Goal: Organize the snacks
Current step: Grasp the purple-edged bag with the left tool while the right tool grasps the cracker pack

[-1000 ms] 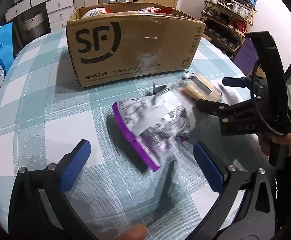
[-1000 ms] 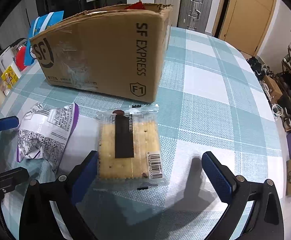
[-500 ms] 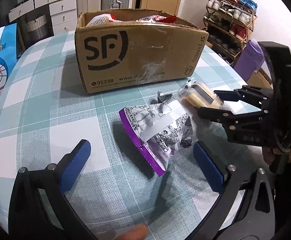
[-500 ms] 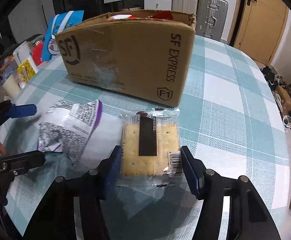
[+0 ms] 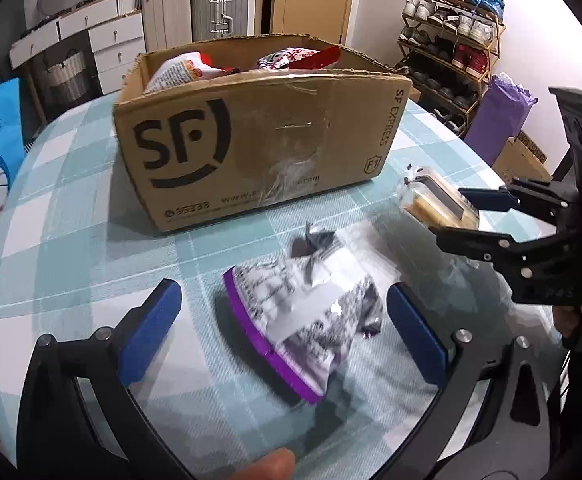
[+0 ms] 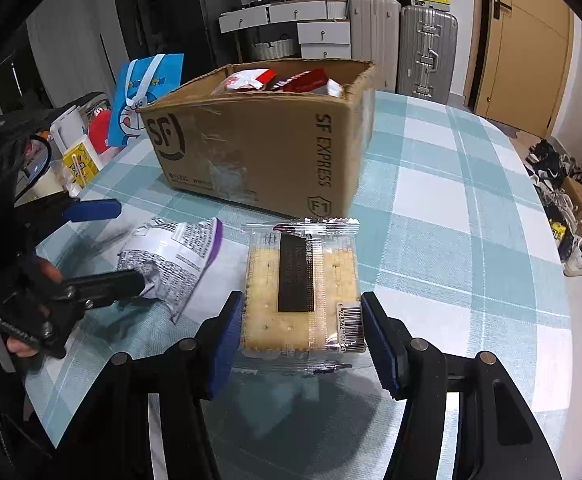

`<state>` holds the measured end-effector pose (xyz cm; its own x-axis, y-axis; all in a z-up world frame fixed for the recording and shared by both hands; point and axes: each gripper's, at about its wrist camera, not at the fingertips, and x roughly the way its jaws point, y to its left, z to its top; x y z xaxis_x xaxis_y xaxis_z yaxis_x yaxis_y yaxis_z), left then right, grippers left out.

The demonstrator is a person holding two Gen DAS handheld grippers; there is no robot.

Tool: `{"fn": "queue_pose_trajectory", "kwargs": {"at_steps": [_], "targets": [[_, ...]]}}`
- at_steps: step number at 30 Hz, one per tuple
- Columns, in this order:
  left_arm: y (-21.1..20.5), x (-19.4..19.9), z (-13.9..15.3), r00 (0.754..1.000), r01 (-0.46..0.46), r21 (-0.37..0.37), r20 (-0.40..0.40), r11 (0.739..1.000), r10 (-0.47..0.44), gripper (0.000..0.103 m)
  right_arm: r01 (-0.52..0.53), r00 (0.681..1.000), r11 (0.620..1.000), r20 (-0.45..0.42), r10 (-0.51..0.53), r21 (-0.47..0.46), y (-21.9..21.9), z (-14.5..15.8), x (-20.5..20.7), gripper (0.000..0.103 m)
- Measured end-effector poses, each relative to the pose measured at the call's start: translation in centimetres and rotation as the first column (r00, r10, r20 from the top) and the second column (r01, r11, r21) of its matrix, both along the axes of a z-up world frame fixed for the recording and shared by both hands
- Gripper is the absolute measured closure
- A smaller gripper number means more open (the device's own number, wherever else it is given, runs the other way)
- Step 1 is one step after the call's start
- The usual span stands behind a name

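Note:
A clear cracker packet (image 6: pixel 301 286) with a black label is held between my right gripper's (image 6: pixel 301 334) blue pads, lifted above the table. It also shows in the left wrist view (image 5: pixel 437 202). A crumpled purple-and-white snack bag (image 5: pixel 307 314) lies on the checked tablecloth between my left gripper's (image 5: pixel 281 322) open fingers; it also shows in the right wrist view (image 6: pixel 175 258). An open SF Express cardboard box (image 5: pixel 259 136) with red and white snack bags inside stands behind both.
A blue Doraemon bag (image 6: pixel 145 98) and small items sit at the table's left edge. Suitcases (image 6: pixel 425 50), drawers and a shoe rack (image 5: pixel 451 36) stand beyond the table. The right table edge (image 6: pixel 547 216) curves away.
My right gripper closed on the cracker packet and raised it off the table. My left gripper moved forward around the purple bag and stayed open.

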<state>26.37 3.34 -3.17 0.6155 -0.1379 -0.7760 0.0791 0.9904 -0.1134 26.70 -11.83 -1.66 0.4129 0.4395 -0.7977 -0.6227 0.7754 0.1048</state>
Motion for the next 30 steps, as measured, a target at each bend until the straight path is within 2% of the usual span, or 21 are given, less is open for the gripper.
{"fn": "queue_pose_trajectory", "kwargs": {"at_steps": [5, 12, 15, 21, 25, 29, 30], "targets": [[-0.3, 0.7, -0.6, 1.0, 0.019, -0.035, -0.021, 0.999, -0.019, 0.001, 0.008, 1.0, 1.0, -0.002, -0.008, 0.008, -0.6, 0.0, 0.6, 0.044], [-0.9, -0.7, -1.3, 0.986, 0.096, -0.05, -0.131, 0.994, -0.102, 0.001, 0.003, 1.0, 1.0, -0.005, -0.003, 0.002, -0.5, 0.0, 0.7, 0.044], [-1.0, -1.5, -1.0, 0.992, 0.077, 0.015, -0.099, 0.997, -0.076, 0.001, 0.001, 1.0, 1.0, -0.006, -0.001, 0.004, -0.5, -0.1, 0.7, 0.044], [-0.4, -1.0, 0.0, 0.996, 0.075, 0.033, -0.051, 0.997, -0.073, 0.001, 0.0, 1.0, 1.0, -0.004, 0.0, 0.003, -0.5, -0.1, 0.6, 0.044], [-1.4, 0.2, -0.3, 0.991, 0.117, 0.072, -0.066, 0.991, -0.113, 0.001, 0.002, 1.0, 1.0, -0.006, -0.002, 0.005, -0.6, -0.1, 0.6, 0.044], [-2.6, 1.2, -1.5, 0.987, 0.129, 0.101, -0.107, 0.986, -0.118, 0.015, 0.002, 1.0, 1.0, -0.006, -0.002, 0.009, -0.7, 0.0, 0.6, 0.044], [-2.6, 1.1, -1.5, 0.988, 0.128, 0.087, -0.103, 0.988, -0.119, 0.021, 0.003, 1.0, 1.0, -0.005, -0.003, 0.01, -0.7, 0.1, 0.5, 0.044]]}}
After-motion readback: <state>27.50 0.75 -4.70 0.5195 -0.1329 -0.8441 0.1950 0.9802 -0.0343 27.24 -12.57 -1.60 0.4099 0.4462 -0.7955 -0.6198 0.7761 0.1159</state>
